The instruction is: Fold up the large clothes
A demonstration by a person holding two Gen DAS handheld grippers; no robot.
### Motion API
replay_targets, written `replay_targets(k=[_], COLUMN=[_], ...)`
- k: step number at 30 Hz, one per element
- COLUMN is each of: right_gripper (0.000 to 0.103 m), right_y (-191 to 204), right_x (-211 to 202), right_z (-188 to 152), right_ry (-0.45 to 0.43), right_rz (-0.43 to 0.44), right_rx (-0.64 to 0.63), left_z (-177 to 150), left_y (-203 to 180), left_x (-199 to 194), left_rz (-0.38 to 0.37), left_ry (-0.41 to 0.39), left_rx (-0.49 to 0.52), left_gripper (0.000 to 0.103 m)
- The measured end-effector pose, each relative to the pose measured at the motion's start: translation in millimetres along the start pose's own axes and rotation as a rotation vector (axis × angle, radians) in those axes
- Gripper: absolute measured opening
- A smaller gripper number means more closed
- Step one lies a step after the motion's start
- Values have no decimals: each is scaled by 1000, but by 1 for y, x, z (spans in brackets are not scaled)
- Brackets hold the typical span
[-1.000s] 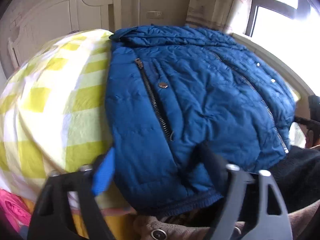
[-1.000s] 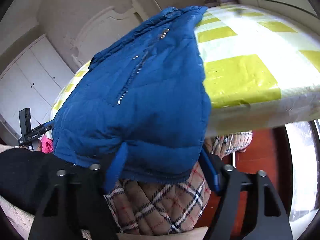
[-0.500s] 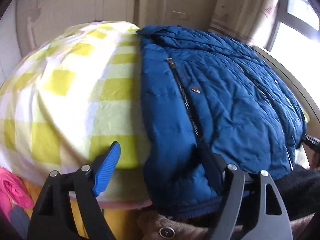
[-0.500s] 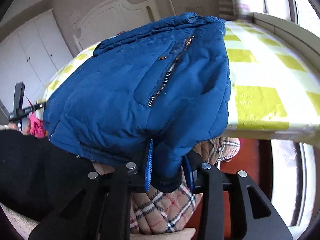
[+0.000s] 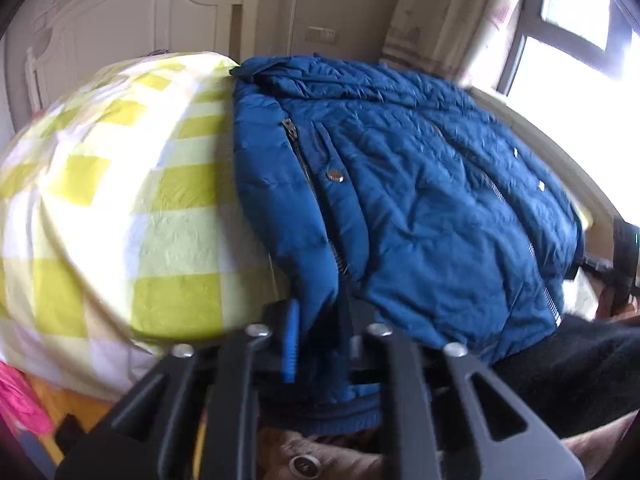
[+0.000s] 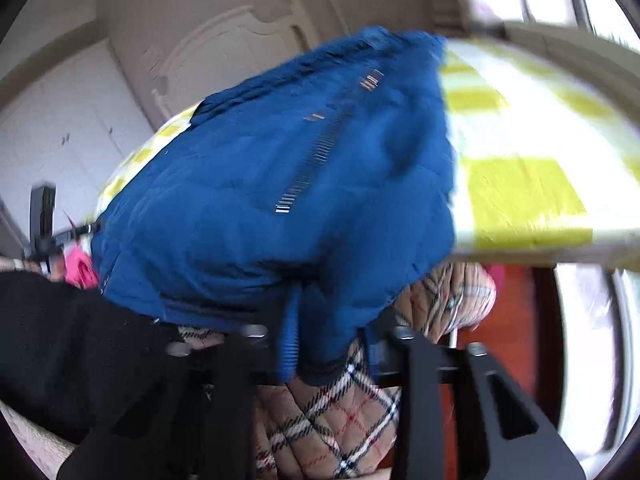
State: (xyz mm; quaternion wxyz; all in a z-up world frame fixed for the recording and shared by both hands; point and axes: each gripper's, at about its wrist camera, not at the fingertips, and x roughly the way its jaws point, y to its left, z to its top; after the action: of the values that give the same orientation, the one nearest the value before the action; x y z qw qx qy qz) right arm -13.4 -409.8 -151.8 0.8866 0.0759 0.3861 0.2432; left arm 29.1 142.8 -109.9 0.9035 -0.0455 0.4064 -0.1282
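Left wrist, left gripper [image 5: 318, 344] pinching blue jacket [image 5: 400, 208] hem, right gripper [image 6: 330, 346] likewise

The jacket [image 5: 420, 208] lies on the bed [image 5: 120, 200], its hem hanging over the near edge. The left tool [image 5: 320, 344] and right tool [image 6: 332, 344] each clamp a hem corner. A headboard [image 5: 120, 24] stands behind the bed.
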Motion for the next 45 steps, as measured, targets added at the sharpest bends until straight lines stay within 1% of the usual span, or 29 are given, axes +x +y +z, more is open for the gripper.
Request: replay_targets(k=[1, 3, 4, 5, 6, 7, 8, 11, 16, 20, 22, 24, 25, 27, 28, 29, 30, 32, 33, 34, 36, 37, 38, 39, 40, 41, 42, 43, 45], right_gripper=[26, 25, 24, 24, 23, 23, 23, 22, 22, 22, 22, 22, 22, 22, 23, 23, 23, 23, 23, 24, 28, 32, 35, 40, 44, 49, 72, 99, 99], right_y=[10, 19, 22, 25, 28, 34, 42, 60, 84, 84, 79, 69, 64, 55, 47, 36, 30, 5, -12, -25, -48, -66, -77, -90, -97, -99, -103, -105, -107], right_x=[-4, -16, -30, -44, -60, -80, -97, -124, -167, -204, -210, -206, -197, -175, -154, -130, -110, -57, -23, 2, 47, 77, 94, 109, 111, 108, 103, 94, 74], right_z=[0, 3, 5, 8, 12, 20, 28, 42, 57, 70, 83, 103, 122, 159, 182, 205, 217, 247, 263, 272, 277, 277, 274, 267, 264, 261, 259, 258, 258], right_ry=[-1, -19, -56, -107, -172, -238, -291, -373, -485, -585, -617, -628, -621, -593, -565, -528, -499, -424, -382, -342, -247, -165, -113, -84, -106, -126, -154, -192, -296], right_rz=[-33, -43, -17, 13, 53, 95, 116, 167, 249, 288, 303, 333, 329, 280, 239, 212, 200, 142, 90, 64, 29, 20, 19, 26, 55, 89, 129, 142, 118], right_rx=[-49, -74, -61, -51, -39, -36, -56, -101, -174, -186, -158, -99, -63, -22, 3, 49, 90, 190, 231, 264, 338, 394, 434, 492, 520, 529, 535, 537, 525], left_z=[0, 6, 11, 15, 21, 25, 28, 31, 30, 34, 42, 64, 76, 113, 139, 154, 177, 207, 219, 231, 239, 240, 238, 233, 229, 223, 220, 219, 220], left_y=[1, 13, 21, 25, 27, 27, 27, 35, 49, 65, 71, 75, 75, 76, 79, 85, 94, 111, 119, 129, 144, 152, 158, 164, 168, 171, 172, 172, 171], left_x=[-3, -23, -36, -44, -53, -60, -66, -89, -140, -177, -180, -171, -167, -147, -126, -110, -80, -29, -3, 24, 65, 84, 96, 107, 113, 117, 119, 119, 114], left_rz=[-16, -152, -234, -277, -309, -323, -342, -440, -501, -570, -594, -623, -621, -573, -536, -522, -504, -446, -407, -354, -221, -168, -147, -129, -125, -126, -118, -100, -86], left_ry=[-12, -94, -148, -177, -204, -222, -241, -320, -439, -534, -553, -551, -544, -512, -483, -456, -408, -348, -319, -282, -233, -197, -170, -138, -124, -114, -109, -105, -99], left_rx=[-18, -129, -185, -210, -219, -216, -223, -279, -306, -327, -351, -381, -383, -381, -403, -435, -493, -571, -600, -623, -651, -667, -683, -706, -716, -713, -696, -672, -629], left_gripper=[7, 7, 7, 7, 7, 7, 7, 6, 6, 7, 8, 8, 9, 11, 12, 13, 16, 21, 22, 27, 28, 33, 36, 44, 51, 55, 63, 70, 73])
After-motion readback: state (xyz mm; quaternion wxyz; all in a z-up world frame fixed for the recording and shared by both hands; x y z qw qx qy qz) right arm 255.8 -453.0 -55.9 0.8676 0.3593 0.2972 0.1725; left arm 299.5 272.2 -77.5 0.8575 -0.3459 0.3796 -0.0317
